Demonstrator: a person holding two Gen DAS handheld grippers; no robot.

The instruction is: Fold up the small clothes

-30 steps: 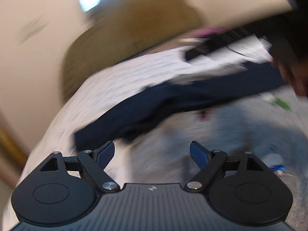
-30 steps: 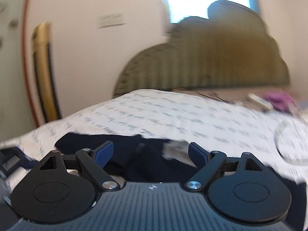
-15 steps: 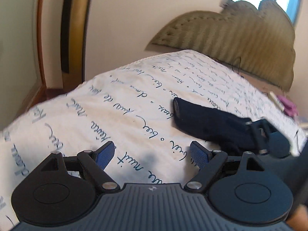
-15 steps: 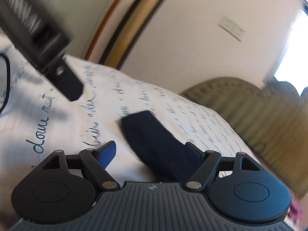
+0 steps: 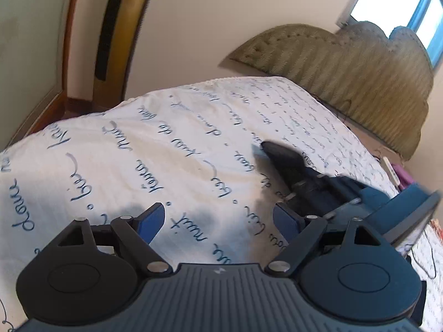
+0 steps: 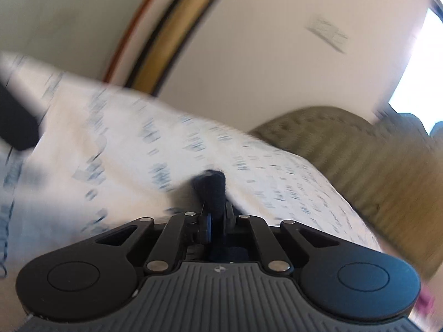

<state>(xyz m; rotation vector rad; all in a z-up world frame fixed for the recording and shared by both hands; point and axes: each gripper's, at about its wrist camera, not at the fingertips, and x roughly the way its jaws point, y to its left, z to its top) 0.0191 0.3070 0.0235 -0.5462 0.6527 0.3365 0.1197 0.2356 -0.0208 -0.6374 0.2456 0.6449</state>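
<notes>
The right gripper (image 6: 217, 222) pinches one end of a small dark navy garment (image 6: 211, 191), probably a sock, at the lower centre of the right wrist view, its fingers pressed together on the cloth. The garment lies on a bed sheet (image 5: 171, 166) printed with blue handwriting, at centre right of the left wrist view (image 5: 285, 163), where the right gripper (image 5: 310, 188) enters from the right edge. The left gripper (image 5: 218, 218), low in its own frame, hangs over bare sheet with its fingers (image 5: 151, 217) spread and nothing between them, well short of the garment.

The step in hand looks like the grasp that opens a fold. Next, the free end at centre frame probably needs the left gripper to hold it while the pinched end is carried over.

Half a second earlier the right gripper's fingers stood wide with the garment lying flat between them; they have just been closing and now grip it. The left gripper has hardly shifted since then. An olive tufted headboard (image 5: 360, 83) fills the upper right.
</notes>
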